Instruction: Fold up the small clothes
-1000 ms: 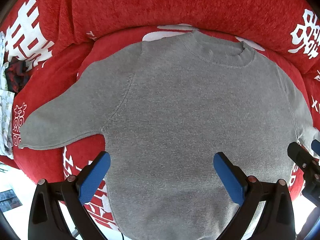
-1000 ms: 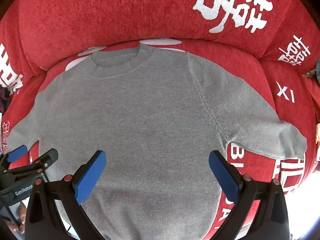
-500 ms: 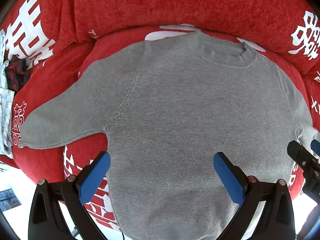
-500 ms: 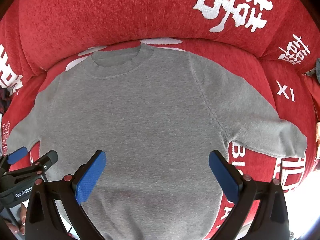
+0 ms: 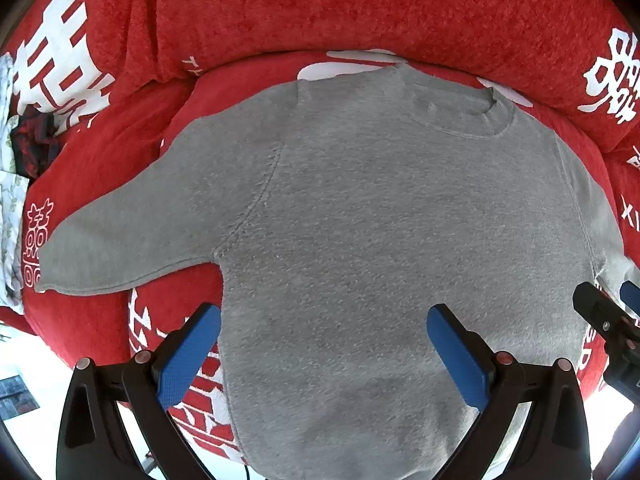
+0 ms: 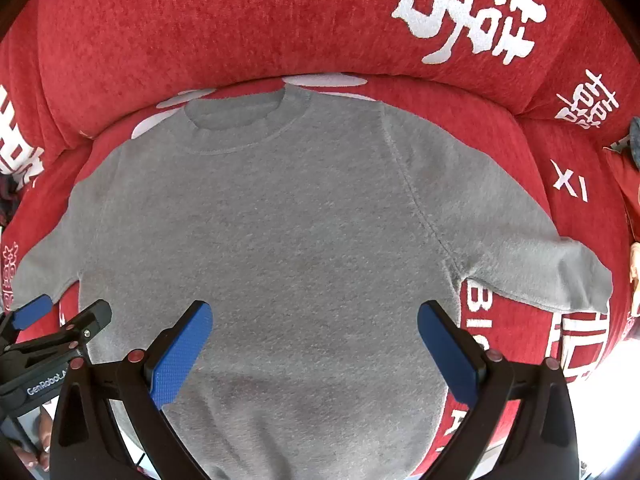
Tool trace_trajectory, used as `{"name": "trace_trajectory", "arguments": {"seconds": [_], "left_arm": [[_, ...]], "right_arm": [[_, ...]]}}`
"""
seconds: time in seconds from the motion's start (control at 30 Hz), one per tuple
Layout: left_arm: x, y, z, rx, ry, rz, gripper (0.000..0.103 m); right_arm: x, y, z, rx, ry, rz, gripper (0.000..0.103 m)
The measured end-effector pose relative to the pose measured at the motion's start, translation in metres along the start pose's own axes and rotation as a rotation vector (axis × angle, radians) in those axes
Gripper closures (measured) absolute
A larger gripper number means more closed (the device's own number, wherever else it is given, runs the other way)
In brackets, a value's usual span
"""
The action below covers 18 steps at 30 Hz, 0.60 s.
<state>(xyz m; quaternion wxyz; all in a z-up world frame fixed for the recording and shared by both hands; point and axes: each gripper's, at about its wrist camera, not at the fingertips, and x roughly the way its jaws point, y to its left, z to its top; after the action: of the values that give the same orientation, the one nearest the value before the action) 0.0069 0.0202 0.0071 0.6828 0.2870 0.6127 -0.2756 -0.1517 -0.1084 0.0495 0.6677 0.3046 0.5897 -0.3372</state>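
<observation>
Here, your grey sweater [image 5: 360, 220] lies flat and unfolded on the red cushion [image 5: 320, 8], collar at 12 o'clock, its lower body spread under both tongs. Your left gripper [image 5: 324, 344] and right gripper [image 6: 316, 340] hang released, jaws wide, grasping nothing. Only the left view shows crumpled cloth [image 5: 24, 148] at 9 o'clock; only the right shows fingers [image 6: 36, 452] at 7.

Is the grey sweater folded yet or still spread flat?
Spread flat: grey sweater lies open, both sleeves extended sideways, no folds.
</observation>
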Motion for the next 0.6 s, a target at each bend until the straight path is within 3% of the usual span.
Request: {"name": "trace_trajectory", "arguments": {"seconds": [0.6], "left_arm": [[-0.0015, 0.0096, -0.0027, -0.018, -0.007, -0.024, 0.000]], "right_arm": [[-0.0024, 0.0053, -0.0052, 0.000, -0.002, -0.010, 0.000]]}}
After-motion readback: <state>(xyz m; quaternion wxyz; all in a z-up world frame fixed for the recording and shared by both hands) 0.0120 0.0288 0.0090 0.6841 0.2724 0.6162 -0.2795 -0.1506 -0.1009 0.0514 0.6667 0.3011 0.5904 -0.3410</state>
